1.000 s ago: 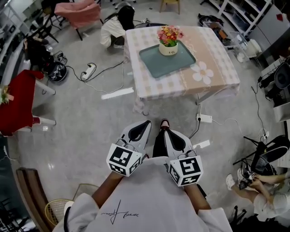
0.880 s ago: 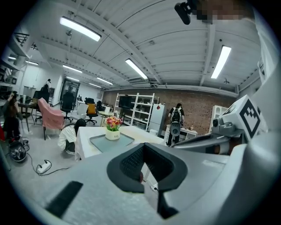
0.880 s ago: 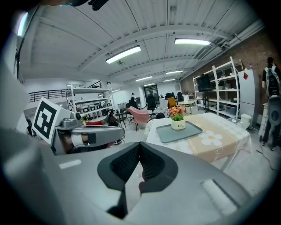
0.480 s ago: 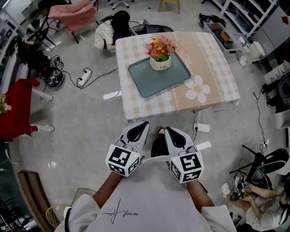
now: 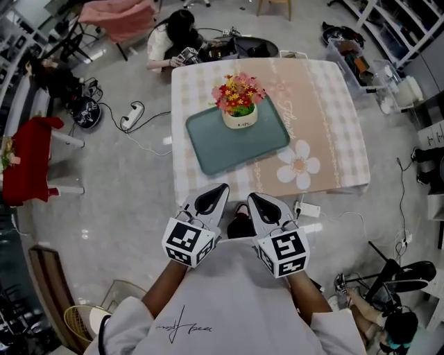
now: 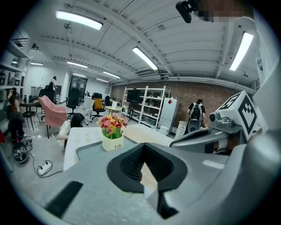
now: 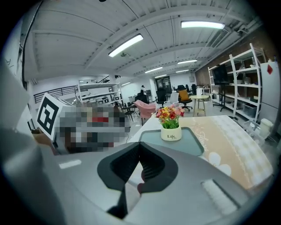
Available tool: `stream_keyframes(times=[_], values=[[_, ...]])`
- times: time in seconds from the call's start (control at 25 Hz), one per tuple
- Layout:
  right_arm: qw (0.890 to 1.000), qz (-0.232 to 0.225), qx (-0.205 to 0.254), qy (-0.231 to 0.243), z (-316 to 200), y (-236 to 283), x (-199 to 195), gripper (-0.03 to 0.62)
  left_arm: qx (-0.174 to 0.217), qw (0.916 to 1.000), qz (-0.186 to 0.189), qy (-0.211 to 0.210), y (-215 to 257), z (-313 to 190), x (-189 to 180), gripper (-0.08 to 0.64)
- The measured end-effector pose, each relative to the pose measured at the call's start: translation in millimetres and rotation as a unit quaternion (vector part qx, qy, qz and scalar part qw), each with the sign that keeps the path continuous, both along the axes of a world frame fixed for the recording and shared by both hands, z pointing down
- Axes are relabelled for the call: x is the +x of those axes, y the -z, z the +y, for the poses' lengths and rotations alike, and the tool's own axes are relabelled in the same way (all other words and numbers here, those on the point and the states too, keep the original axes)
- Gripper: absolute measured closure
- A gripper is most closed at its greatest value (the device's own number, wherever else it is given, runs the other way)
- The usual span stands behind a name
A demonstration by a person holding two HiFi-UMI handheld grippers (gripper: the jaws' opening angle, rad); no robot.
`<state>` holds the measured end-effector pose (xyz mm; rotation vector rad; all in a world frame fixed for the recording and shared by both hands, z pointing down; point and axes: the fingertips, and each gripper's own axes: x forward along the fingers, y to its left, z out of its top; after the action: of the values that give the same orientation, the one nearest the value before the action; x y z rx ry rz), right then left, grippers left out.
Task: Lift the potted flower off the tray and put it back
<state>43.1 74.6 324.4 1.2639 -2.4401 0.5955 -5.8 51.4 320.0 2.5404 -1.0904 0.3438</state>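
The potted flower [image 5: 239, 105], a white pot of red, pink and yellow blooms, stands upright at the far end of the teal tray [image 5: 215, 147] on the checked table [image 5: 326, 132]. My left gripper [image 5: 221, 188] and right gripper [image 5: 252, 197] are held side by side short of the table's near edge, both shut and holding nothing. In the left gripper view the flower [image 6: 112, 132] stands beyond the shut jaws [image 6: 143, 146] on the tray [image 6: 88, 149]. The right gripper view shows the flower [image 7: 171, 123] straight ahead past its shut jaws [image 7: 139, 154].
A person [image 5: 172, 38] crouches at the table's far side. A red-covered table [image 5: 28, 159], a pink chair [image 5: 118, 15] and a power strip with cables [image 5: 134, 114] lie to the left. Shelves and bins line the right. A wicker basket [image 5: 80, 322] sits at the lower left.
The table, tray and flower have come nearer in the head view as both grippers moved forward together. Both stayed shut and side by side.
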Motion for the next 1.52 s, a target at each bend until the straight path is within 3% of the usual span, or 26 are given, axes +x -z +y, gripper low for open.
stream_keyframes(times=[0.28, 0.64, 1.04, 1.52], values=[[1.000, -0.008, -0.003, 0.028, -27, -15, 19, 0.584, -0.022, 0.9997, 0.006, 0.009, -15, -16, 25, 0.557], [0.999, -0.014, 0.017, 0.042, -54, -18, 27, 0.584, -0.010, 0.9992, -0.019, 0.033, -21, -33, 26, 0.557], [0.998, -0.020, 0.036, 0.054, -85, -25, 33, 0.583, -0.007, 0.9988, -0.015, 0.046, -27, -68, 29, 0.549], [0.998, -0.014, 0.020, 0.059, -130, -55, 24, 0.502, -0.017, 0.9986, -0.026, 0.043, -44, -113, 21, 0.531]])
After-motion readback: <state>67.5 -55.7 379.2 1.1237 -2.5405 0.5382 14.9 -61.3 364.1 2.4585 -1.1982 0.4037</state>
